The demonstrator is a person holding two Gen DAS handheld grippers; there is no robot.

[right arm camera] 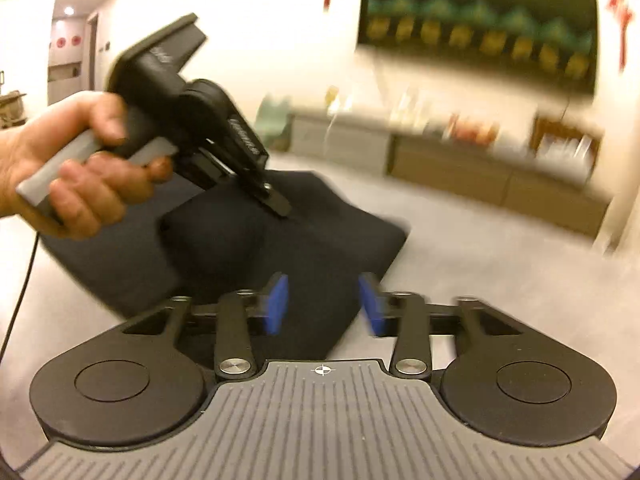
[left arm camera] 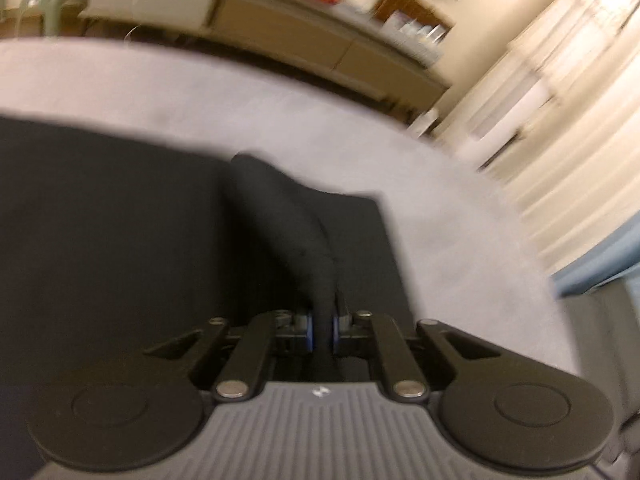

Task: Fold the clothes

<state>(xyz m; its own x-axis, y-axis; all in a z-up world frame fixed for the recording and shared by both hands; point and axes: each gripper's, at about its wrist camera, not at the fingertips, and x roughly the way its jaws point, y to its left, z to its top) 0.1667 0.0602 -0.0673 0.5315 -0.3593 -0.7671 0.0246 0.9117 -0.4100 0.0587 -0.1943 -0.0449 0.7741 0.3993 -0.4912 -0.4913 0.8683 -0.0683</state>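
A black garment (left arm camera: 120,240) lies spread on a pale grey surface (left arm camera: 200,92). In the left wrist view, my left gripper (left arm camera: 325,320) is shut on a raised fold of the black cloth (left arm camera: 280,208), which stands up in a ridge ahead of the jaws. The right wrist view shows that same left gripper (right arm camera: 276,204), held by a person's hand (right arm camera: 72,172), its tips down on the garment (right arm camera: 240,248). My right gripper (right arm camera: 324,304) hovers over the garment's near corner. Its blue pads (right arm camera: 278,304) stand apart, with no cloth pinched between them.
A long low cabinet (right arm camera: 480,168) with small items on top runs along the far wall, under a dark screen (right arm camera: 480,24). Pale curtains (left arm camera: 560,100) hang at the right. A black cable (right arm camera: 24,288) trails from the left handle. Both views are blurred.
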